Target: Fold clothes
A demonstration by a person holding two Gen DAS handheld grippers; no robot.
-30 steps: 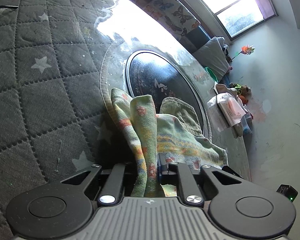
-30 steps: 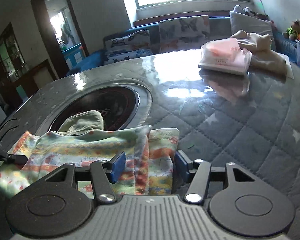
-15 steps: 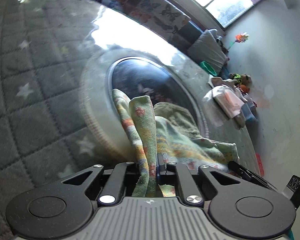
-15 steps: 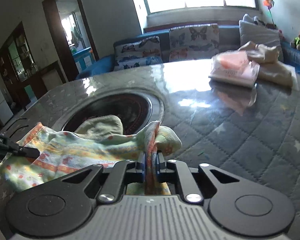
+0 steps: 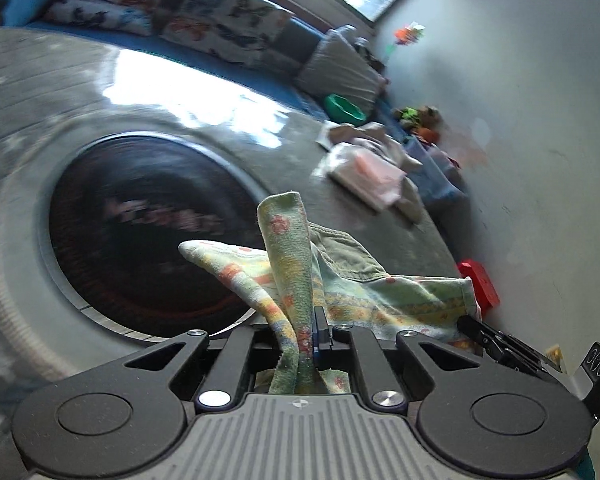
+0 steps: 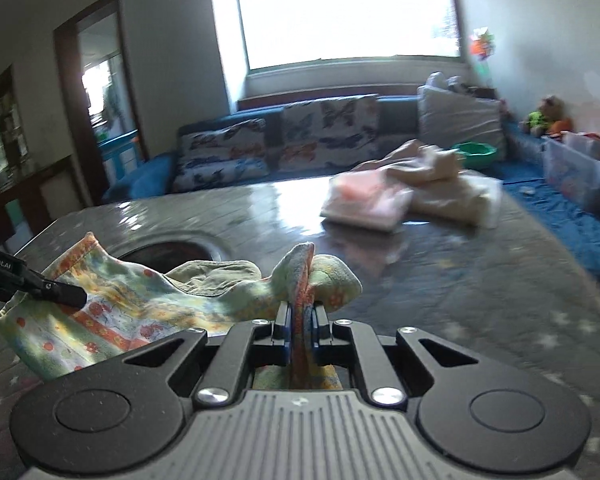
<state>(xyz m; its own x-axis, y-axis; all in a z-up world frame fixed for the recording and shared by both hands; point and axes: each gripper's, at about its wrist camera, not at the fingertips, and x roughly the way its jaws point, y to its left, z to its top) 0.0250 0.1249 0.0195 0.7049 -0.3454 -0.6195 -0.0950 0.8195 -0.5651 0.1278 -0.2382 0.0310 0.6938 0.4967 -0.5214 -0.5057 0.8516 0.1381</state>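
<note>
While your left gripper (image 5: 306, 334) and right gripper (image 6: 300, 320) each pinch one patterned cloth (image 6: 112, 312), two folded piles (image 6: 404, 196) lie ahead.

The cloth (image 6: 112, 312) is pale green and yellow with orange stripes and little red spots. The table cover (image 6: 480, 292) is grey with white stars. The cushions (image 6: 328, 128) have butterflies.

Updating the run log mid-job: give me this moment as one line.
left gripper: shut on patterned cloth | right gripper: just closed on same cloth's other end | cloth: stretched between both | folded pile: far side of table
</note>
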